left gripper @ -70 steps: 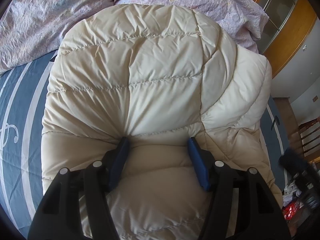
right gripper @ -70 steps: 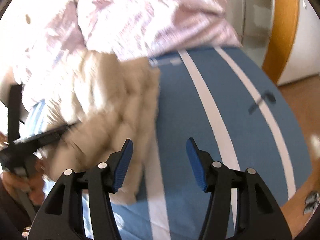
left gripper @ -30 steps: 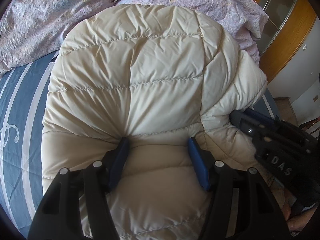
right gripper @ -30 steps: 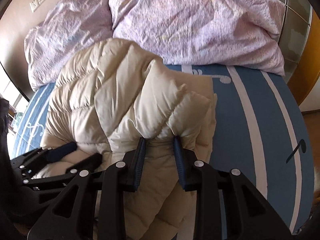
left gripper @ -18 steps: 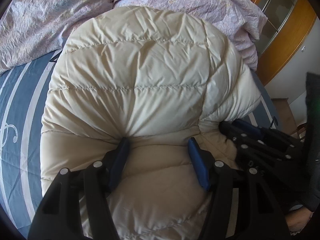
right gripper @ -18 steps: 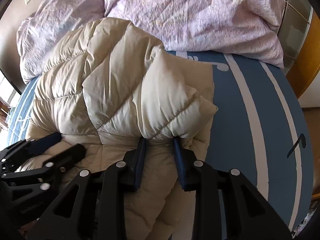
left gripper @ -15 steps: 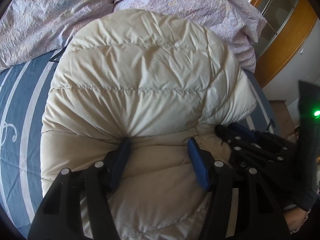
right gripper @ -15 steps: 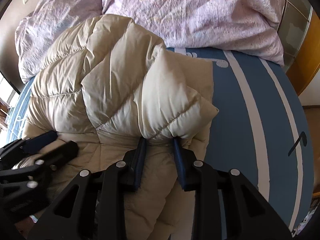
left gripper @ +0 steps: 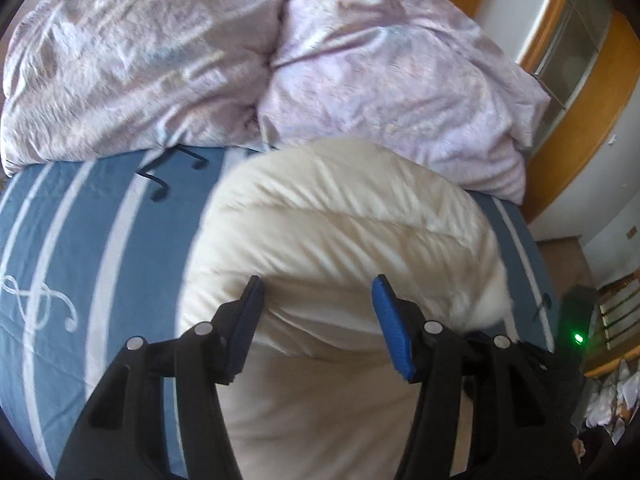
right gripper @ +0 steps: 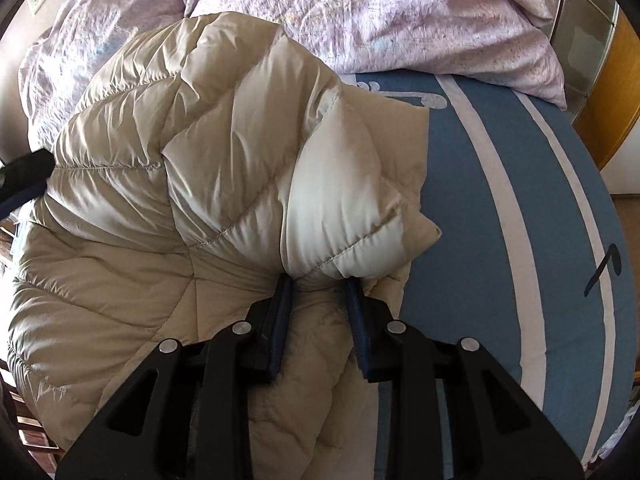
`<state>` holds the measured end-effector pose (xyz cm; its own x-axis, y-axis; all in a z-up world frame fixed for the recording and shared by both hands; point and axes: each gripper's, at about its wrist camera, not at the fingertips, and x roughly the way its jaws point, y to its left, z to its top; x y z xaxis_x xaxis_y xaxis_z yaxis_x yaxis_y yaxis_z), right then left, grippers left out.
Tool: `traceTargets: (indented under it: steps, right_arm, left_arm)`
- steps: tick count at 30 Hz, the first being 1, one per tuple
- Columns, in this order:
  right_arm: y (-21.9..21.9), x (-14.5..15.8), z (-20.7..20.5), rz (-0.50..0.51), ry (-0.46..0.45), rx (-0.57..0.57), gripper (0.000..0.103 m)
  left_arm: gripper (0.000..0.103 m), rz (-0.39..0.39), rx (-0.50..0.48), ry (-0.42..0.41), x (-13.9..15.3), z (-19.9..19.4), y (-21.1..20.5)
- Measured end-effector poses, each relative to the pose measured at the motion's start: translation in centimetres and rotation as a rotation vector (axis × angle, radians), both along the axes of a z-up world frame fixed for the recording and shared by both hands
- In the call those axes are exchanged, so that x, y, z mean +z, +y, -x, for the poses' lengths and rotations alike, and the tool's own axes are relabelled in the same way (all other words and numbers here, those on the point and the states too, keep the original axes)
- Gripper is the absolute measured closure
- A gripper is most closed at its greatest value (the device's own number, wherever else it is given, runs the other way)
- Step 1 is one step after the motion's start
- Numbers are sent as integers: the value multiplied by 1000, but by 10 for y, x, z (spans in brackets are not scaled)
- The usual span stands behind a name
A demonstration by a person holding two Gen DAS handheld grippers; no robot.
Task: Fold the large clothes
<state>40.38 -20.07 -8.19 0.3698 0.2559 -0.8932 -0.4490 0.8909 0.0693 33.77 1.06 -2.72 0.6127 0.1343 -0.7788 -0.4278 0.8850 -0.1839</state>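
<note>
Blue striped bed [right gripper: 500,184] under us: the jacket [right gripper: 208,168] runs lengthwise toward the pillows [right gripper: 360,8], our right gripper [right gripper: 320,284] clamping its near fold, left gripper [left gripper: 318,288] straddling it, grip unclear.

Left claw [left gripper: 318,300] clamped on puffy fabric; right claw [right gripper: 319,292] pinching narrower fold, both tilted down.

i see a cream quilted jacket [right gripper: 240,152] on a blue bed sheet [right gripper: 500,208] with white stripes, lilac floral pillows [left gripper: 248,60], and black tongs [right gripper: 318,300] with blue pads [left gripper: 390,328].
</note>
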Motion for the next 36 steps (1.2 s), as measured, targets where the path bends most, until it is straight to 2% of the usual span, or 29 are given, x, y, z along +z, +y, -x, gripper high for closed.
traceTargets:
  steps: [5,11,14,17,20,22,25,27,31,36]
  right_arm:
    - [-2,-2,0,-7,1,-8,74]
    - [-6,2,-2,-20,-11,-26,74]
    - [-14,20,1,-15,-54,-56,72]
    - [-18,54,7,-74,-147,-87,71]
    - [-6,79,9,-135,-197,-67,66]
    - [14,84,7,-130,-204,-27,66]
    - [37,79,5,-91,-217,-5,66]
    - [41,66,-2,-58,-195,-29,66]
    - [31,30,-14,-45,-117,-95,66]
    - [34,15,-10,-29,-162,-102,65]
  left_arm:
    - [45,-42,26,40,-10,-4,14]
    - [43,-93,-9,129,-40,-21,5]
    - [43,-69,-17,131,-45,-24,5]
    - [43,-70,-39,135,-48,-26,3]
    - [43,-68,-53,132,-48,-27,1]
    - [43,-66,-58,132,-48,-27,2]
    - [43,-61,-70,131,-48,-26,3]
    - [43,-61,-79,128,-48,-25,5]
    - [34,-69,-95,122,-49,-23,9]
    - [28,-90,-100,118,-51,-26,10]
